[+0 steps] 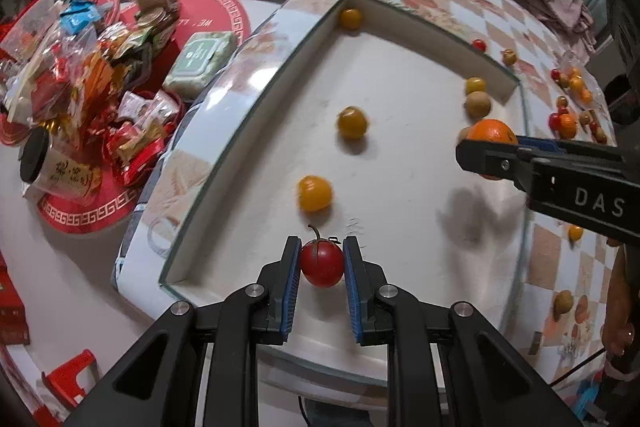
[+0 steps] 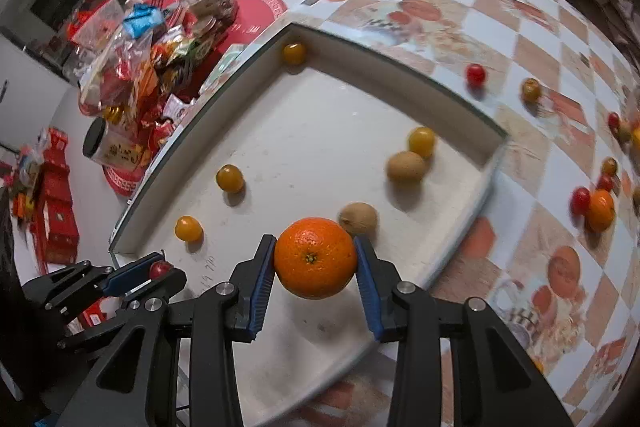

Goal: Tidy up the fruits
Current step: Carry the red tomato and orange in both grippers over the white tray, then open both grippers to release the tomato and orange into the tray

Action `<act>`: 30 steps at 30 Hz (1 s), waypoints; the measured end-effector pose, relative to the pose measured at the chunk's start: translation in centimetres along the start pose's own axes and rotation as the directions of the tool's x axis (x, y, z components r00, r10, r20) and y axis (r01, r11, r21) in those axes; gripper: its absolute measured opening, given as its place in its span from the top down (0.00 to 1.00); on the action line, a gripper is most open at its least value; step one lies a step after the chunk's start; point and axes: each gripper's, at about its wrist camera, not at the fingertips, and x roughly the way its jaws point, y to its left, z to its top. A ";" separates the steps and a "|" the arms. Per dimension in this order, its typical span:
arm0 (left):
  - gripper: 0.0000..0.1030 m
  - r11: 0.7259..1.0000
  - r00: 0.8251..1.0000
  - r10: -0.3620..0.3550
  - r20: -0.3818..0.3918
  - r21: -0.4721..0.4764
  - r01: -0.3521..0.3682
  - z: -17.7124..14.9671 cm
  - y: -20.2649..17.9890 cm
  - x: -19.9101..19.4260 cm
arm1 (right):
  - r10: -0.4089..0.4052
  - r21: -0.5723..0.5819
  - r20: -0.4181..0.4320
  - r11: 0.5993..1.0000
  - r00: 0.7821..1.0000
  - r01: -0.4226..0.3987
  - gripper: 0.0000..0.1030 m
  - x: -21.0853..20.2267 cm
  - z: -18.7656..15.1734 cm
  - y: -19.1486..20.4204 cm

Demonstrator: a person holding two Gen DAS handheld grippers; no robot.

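Both tongs are loaded and stand over the white tray (image 2: 490, 163). The left gripper (image 1: 322, 263) is closed narrow on a red tomato (image 1: 322, 264), stem pointing away from the camera, near the tray's near-left edge. The right gripper (image 2: 315, 259) is spread wider, its pads pressed on either side of an orange (image 2: 315, 258), stem scar facing the lens, over the tray's near-right part. Judged from its shadow, the orange is lifted clear of the tray floor; a brown fruit (image 2: 359, 218) lies just beyond it, so release should favour the bare floor below. Yellow fruits (image 2: 230, 178) already lie in the tray. More fruit (image 2: 600, 209) lies loose on the checked cloth (image 2: 540, 39), right of the tray, nearer the right gripper.
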 end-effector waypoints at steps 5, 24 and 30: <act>0.78 1.000 1.000 0.016 -0.013 -0.014 -0.016 -0.1 0.7 0.8 | -0.024 -0.050 -0.019 0.998 1.000 0.023 0.59 1.7 0.8 1.2; 0.78 0.999 0.998 0.040 -0.042 0.017 -0.039 0.0 0.8 1.9 | -0.110 -0.150 -0.033 0.983 0.993 0.104 0.58 4.2 1.3 2.6; 0.76 0.997 0.998 0.050 -0.048 0.052 -0.048 -0.1 0.4 1.8 | -0.102 -0.177 -0.046 0.980 0.994 0.093 0.44 4.4 1.4 3.1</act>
